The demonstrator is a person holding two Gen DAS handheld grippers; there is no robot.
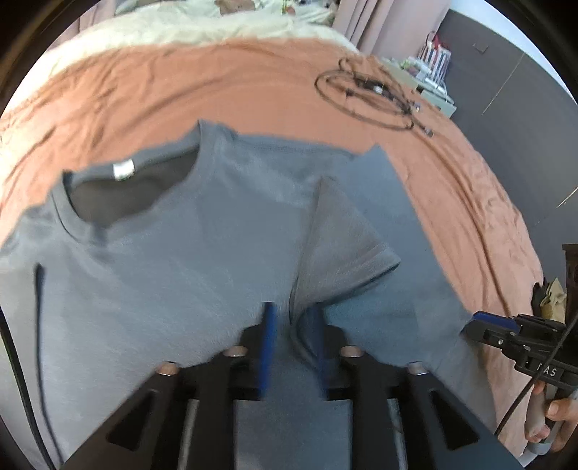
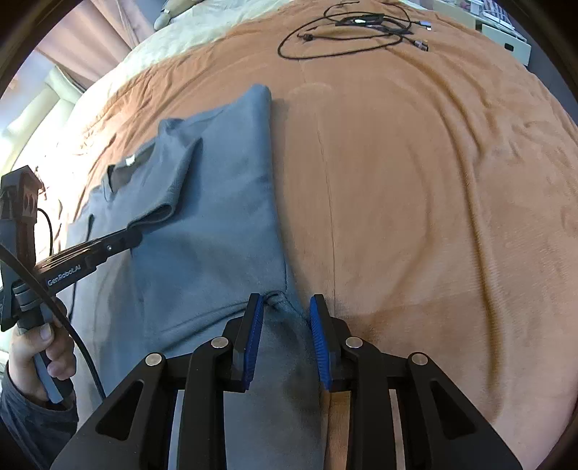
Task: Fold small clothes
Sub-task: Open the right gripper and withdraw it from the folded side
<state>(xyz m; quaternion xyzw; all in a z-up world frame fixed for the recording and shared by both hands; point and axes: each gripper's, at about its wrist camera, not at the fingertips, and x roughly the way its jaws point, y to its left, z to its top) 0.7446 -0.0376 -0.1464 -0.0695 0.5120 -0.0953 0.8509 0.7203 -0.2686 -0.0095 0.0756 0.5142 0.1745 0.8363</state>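
Note:
A grey T-shirt point(image 1: 180, 271) point(image 2: 216, 217) lies flat on the orange bedspread point(image 2: 433, 180), neck label up. One side and its short sleeve point(image 1: 343, 235) are folded over the body. My left gripper point(image 1: 292, 311) hovers at the folded sleeve's lower corner. Its blue pads are apart and the cloth edge lies beside the right pad, so it is open. In the right wrist view the left gripper point(image 2: 135, 235) sits just below the sleeve cuff. My right gripper point(image 2: 285, 300) is at the shirt's folded side edge near the hem, with puckered cloth bunched between its pads. It also shows in the left wrist view point(image 1: 477, 321).
A loop of black cables point(image 1: 368, 94) point(image 2: 354, 25) lies on the far bedspread. Cream bedding point(image 1: 180, 25) is heaped at the far end. A white shelf unit point(image 1: 433, 90) stands past the bed's edge. A person's hands point(image 2: 36, 347) point(image 1: 552, 415) hold the gripper handles.

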